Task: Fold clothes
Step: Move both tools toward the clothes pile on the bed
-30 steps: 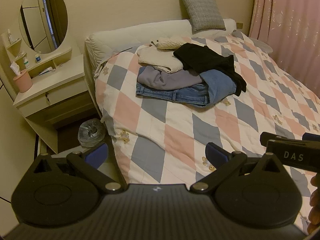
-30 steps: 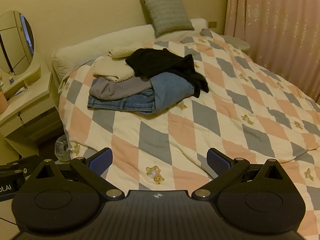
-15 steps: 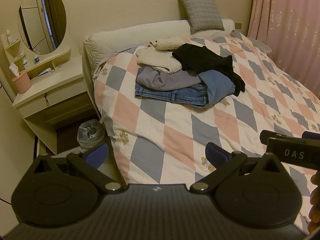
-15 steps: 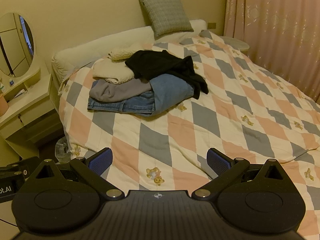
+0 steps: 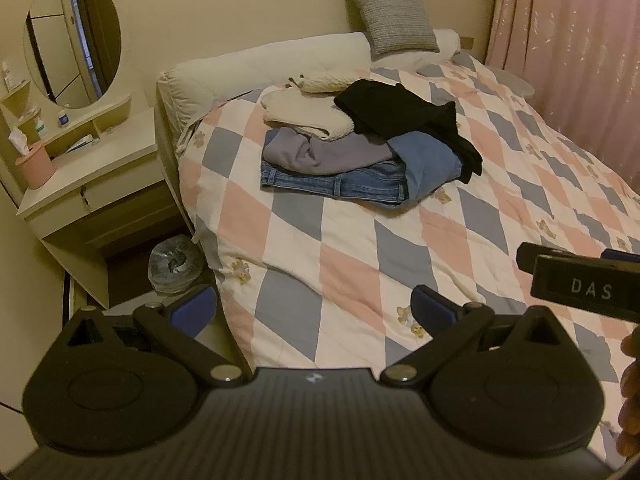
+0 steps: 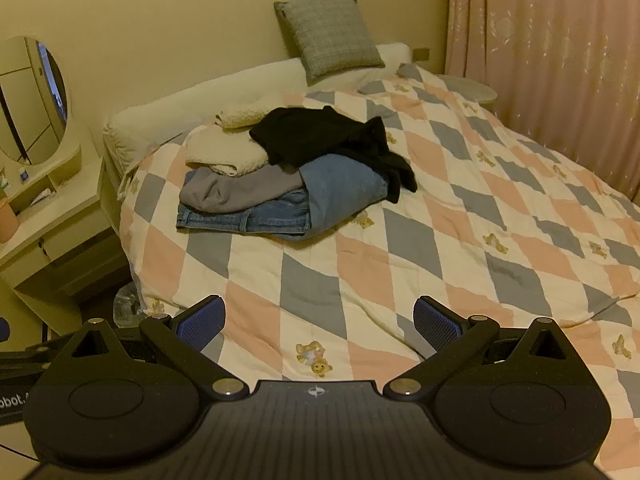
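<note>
Left wrist view: the left claw (image 5: pixel 312 310) fills the bottom of the frame, its two blue-padded fingers spread wide apart and holding nothing, poised over the near corner of the bed (image 5: pixel 360 264). The pile of clothes (image 5: pixel 368 148) lies in the upper middle of the frame, on the checked quilt near the head of the bed and well apart from the claw. Five pieces can be counted there: folded blue jeans (image 5: pixel 332 184) at the bottom, a grey garment (image 5: pixel 320 154) on them, a cream knit (image 5: pixel 308 114) above that, a black garment (image 5: pixel 404 114) draped to the right over a plain blue piece (image 5: pixel 428 164). One more cream knitted item (image 5: pixel 324 82) sits just behind the pile. One grey cushion (image 5: pixel 390 20) leans against the wall at the top. At the left stand one dressing worktop (image 5: pixel 92 176) with one oval mirror (image 5: pixel 74 38) and one pink tissue holder (image 5: pixel 34 164); one bin lined with a plastic bag (image 5: pixel 174 262) stands on the floor below. Part of the right claw's body, marked "DAS", enters at the right edge.

Right wrist view: the right claw (image 6: pixel 318 322) is likewise wide open and empty at the bottom of the frame, over the quilt. The clothes pile sits at the upper left centre, well away. One pink curtain (image 6: pixel 560 60) hangs at the upper right.
</note>
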Motion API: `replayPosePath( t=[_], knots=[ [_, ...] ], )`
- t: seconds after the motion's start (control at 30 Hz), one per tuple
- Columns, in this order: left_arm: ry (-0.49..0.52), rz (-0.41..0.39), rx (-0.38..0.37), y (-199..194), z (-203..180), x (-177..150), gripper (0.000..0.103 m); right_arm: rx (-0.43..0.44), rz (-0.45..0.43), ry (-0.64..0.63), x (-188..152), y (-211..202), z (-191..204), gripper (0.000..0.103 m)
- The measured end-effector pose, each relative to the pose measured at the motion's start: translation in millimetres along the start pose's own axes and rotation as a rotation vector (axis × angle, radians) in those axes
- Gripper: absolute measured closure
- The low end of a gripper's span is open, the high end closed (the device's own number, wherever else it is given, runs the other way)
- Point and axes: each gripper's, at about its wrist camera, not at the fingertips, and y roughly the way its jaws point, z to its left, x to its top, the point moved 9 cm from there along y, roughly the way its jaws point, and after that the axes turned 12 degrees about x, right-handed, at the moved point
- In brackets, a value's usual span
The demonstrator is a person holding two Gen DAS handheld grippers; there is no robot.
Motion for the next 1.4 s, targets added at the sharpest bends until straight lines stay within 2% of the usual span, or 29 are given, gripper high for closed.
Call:
replayPosePath(
  t=[0.47, 1.07, 1.4],
  knots=[
    [0.024, -0.023, -0.021, -4.3, -7.0, 2.2, 0.001, -0.012, -0.028, 0.008, 2.9, -9.0, -2.2, 0.000],
    [0.028, -0.046, -0.065, 2.9, -15.3, 10.4, 0.001, -0.033, -0.022, 0.019, 3.8, -4.0, -9.2, 0.000],
    [0.052, 0.038, -0.054, 39.3, -4.7, 4.9, 0.001, -0.046, -0.002, 0.045, 6.3, 18.5, -9.6, 0.000]
  ],
)
